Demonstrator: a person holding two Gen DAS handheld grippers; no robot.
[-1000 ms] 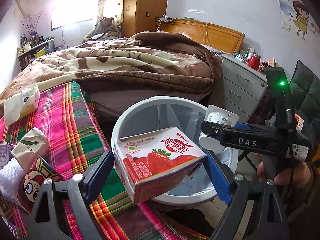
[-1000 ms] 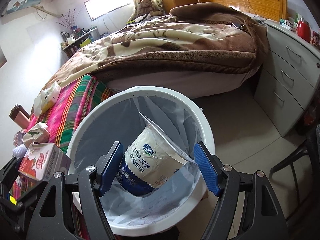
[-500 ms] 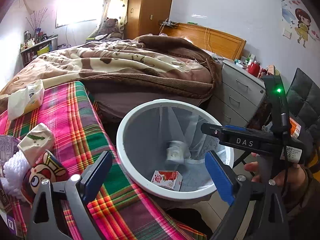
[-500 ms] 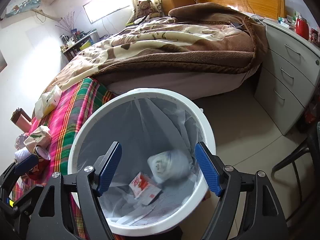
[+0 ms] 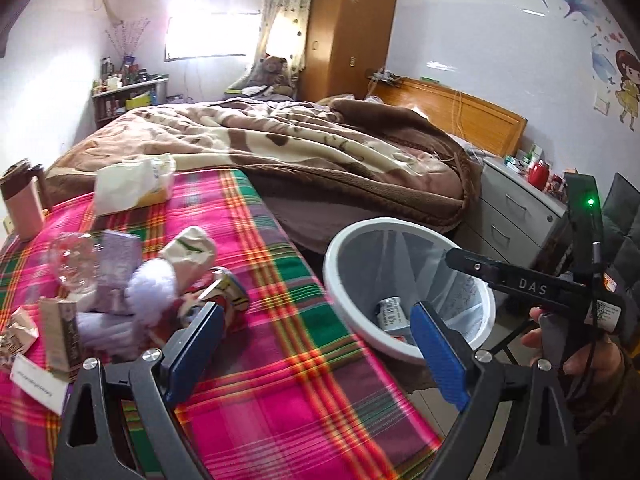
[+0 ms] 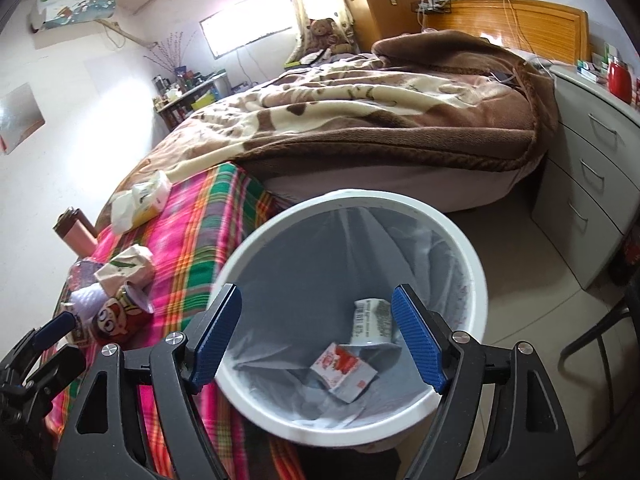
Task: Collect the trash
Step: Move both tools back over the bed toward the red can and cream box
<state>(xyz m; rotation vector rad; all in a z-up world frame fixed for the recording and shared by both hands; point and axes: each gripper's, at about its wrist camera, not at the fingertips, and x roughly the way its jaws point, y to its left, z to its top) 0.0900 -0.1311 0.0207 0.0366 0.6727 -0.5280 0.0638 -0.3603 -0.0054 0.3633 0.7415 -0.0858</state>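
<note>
Daylight is pouring in through the window (image 5: 206, 38), blowing out to white glare and washing the walls around it. The plaid cloth (image 5: 280, 360) is smearing with motion blur — and straight lines are bowing toward the dark, vignetted fisheye corners.

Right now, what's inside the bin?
In the bin, on its liner, lie a red strawberry carton and a white pouch. The liner's folds and the near wall hide anything beneath.
</note>
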